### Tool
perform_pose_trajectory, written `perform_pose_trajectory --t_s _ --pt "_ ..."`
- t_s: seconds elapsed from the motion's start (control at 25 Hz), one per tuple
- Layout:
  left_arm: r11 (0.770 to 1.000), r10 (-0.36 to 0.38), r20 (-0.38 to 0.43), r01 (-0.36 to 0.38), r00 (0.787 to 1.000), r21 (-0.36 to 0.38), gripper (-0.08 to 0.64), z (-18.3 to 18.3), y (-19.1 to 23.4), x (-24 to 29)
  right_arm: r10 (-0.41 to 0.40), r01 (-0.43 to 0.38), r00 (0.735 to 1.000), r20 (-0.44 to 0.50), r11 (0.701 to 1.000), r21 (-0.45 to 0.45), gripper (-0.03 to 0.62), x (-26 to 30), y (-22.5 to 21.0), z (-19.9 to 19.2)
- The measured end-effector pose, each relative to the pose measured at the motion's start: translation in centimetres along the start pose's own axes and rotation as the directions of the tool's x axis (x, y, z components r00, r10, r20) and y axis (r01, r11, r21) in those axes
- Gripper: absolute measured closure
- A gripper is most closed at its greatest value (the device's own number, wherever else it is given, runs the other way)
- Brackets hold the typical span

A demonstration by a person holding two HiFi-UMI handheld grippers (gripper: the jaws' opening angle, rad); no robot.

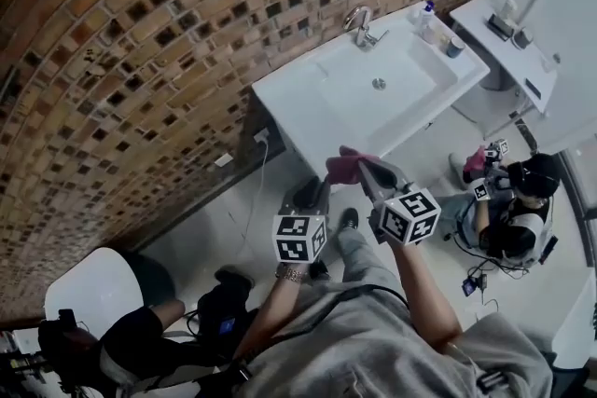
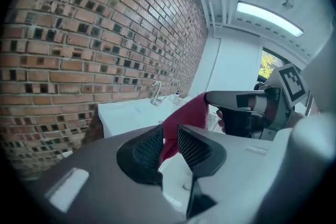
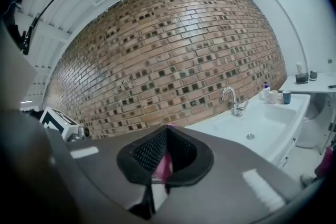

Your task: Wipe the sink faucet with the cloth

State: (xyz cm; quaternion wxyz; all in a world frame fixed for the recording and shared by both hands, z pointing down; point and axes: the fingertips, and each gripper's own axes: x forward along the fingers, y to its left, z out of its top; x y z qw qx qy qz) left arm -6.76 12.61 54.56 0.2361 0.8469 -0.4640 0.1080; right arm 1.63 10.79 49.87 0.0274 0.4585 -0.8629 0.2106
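Note:
A white sink [image 1: 308, 98] stands against the brick wall, with a chrome faucet [image 1: 359, 25] at its back rim. I stand a step short of its near corner. My right gripper [image 1: 366, 171] is shut on a magenta cloth [image 1: 342, 167], a pink strip of which shows between its pads [image 3: 164, 164]. My left gripper [image 1: 315, 193] is just left of it. In the left gripper view the cloth [image 2: 185, 115] hangs from the right gripper's tip [image 2: 210, 98] down between the left jaws, which stand apart, loose round it. The faucet [image 3: 230, 99] and basin [image 3: 262, 123] lie ahead to the right.
Bottles [image 1: 426, 14] and a blue cup [image 1: 454, 47] stand on the sink's right rim. A white shelf [image 1: 508, 37] is beyond it. Another person [image 1: 513, 214] sits on the floor at right. A cable [image 1: 254, 191] hangs from a wall socket. A white stool [image 1: 93, 289] is at lower left.

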Motion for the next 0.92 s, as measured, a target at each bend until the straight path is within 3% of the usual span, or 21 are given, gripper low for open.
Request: perform_pose_trajectory --t_s 0.28,0.56,0.92 --pt "1.000 0.005 0.034 -0.005 0.999 0.016 0.451 0.3 -1.2 -3.6 0.057 -0.057 0.998 0.008 0.998 -0.004 0.592 -3.5 3.9 -0.5" --pt "0.999 -0.028 0.040 0.027 0.999 0.032 0.431 0.9 -3.9 -3.1 0.094 -0.094 0.995 0.046 0.996 -0.001 0.592 -5.0 3.5 0.9" --pt "0.993 -0.076 0.046 0.071 0.996 0.089 0.356 1.8 -6.1 -2.6 0.127 -0.128 0.991 0.049 0.992 0.005 0.592 -5.2 3.7 2.0"
